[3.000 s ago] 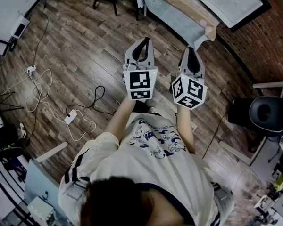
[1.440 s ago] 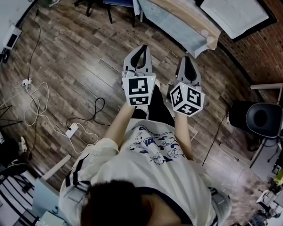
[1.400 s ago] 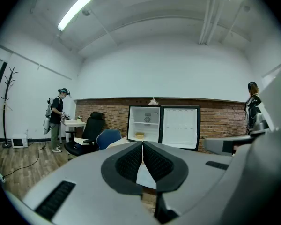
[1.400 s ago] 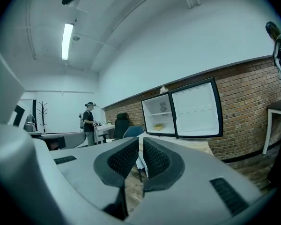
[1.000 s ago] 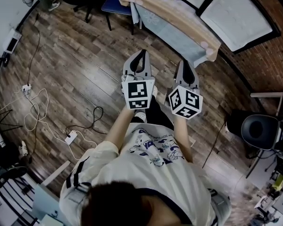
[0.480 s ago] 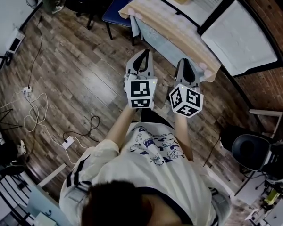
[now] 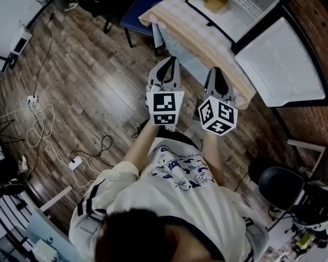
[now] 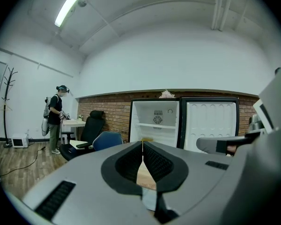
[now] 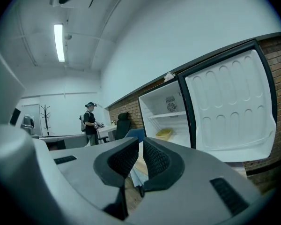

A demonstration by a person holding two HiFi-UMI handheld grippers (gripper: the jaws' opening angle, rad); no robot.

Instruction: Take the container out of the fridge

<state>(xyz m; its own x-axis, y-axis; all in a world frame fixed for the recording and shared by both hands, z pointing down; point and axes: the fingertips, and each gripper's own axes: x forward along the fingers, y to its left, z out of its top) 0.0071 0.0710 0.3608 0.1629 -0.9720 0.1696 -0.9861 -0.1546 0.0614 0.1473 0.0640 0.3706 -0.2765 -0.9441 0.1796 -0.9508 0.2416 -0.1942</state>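
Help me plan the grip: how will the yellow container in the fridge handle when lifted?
Probably light: the container looks small, shallow and seemingly empty. Its even yellow colour and neat rim suggest fairly stiff plastic. Its low, wide shape should resist tipping.

Nothing legible is showing in any view. The marker cube sitting behind the jaws of the left gripper, and its twin behind those of the right gripper, are showing only black-and-white square patterns. The shirt print is appearing too small to read.
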